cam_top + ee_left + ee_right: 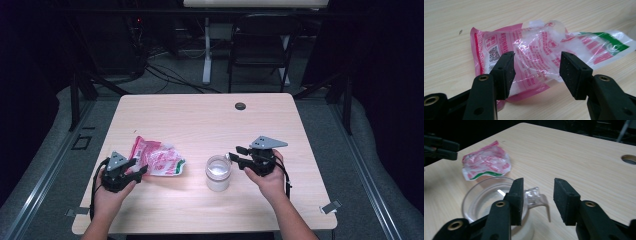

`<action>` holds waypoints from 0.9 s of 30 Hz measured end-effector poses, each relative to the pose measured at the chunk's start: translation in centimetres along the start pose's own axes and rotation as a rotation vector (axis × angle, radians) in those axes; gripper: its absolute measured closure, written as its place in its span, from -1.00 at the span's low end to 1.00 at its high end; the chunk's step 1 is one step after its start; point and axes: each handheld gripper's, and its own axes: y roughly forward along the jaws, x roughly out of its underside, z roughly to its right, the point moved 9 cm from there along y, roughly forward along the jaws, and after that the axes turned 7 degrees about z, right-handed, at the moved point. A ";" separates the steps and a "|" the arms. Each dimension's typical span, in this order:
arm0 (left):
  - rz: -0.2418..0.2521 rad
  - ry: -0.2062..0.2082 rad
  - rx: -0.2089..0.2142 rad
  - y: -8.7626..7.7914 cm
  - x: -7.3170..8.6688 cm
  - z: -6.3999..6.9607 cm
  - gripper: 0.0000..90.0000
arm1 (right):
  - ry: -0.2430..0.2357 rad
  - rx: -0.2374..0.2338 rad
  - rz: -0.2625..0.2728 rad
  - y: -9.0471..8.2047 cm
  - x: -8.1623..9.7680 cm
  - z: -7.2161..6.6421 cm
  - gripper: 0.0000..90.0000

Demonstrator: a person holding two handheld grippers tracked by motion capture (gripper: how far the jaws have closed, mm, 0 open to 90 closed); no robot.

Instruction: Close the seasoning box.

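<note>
Pink and clear plastic made up the one crumpled bag [157,161] that lay on the pale wood surface [200,120] in the high view, to the left of a single clear jar [218,172]. The jar stood upright and open-topped, with what looked like a low whitish layer inside; what it was could not be told. The bag looked flattened, its contents not visible. Two hand-held grippers were there, one on either side of the jar: the left hand-held gripper [139,169] sat at the bag's near-left edge, jaws apart, and the right hand-held gripper [238,155] sat just right of the jar, jaws apart and pointing at it. The half of the surface beyond the jar was bare apart from one round cable hole [240,106] near the far edge. The jar stood well in from every edge.

In the left gripper view, the bag [541,52] lay just beyond the two spread pads [574,75], which pressed on nothing. One green-striped end [614,41] of the bag pointed right, away from the pads, and a printed code square showed on the pink end.

In the right gripper view, the jar [484,200] sat at the left pad [517,200], its rim partly hidden behind that pad. A small clear crinkled piece [534,195] showed between the pads, ungripped. The bag [486,163] lay beyond the jar, with the left hand-held gripper [441,147] at the frame's left edge beyond it.
</note>
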 end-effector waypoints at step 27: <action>-0.055 -0.043 -0.029 1.2 0.6 -1.2 -0.02 | 0.212 0.218 -0.101 -0.1 5.6 7.6 0.06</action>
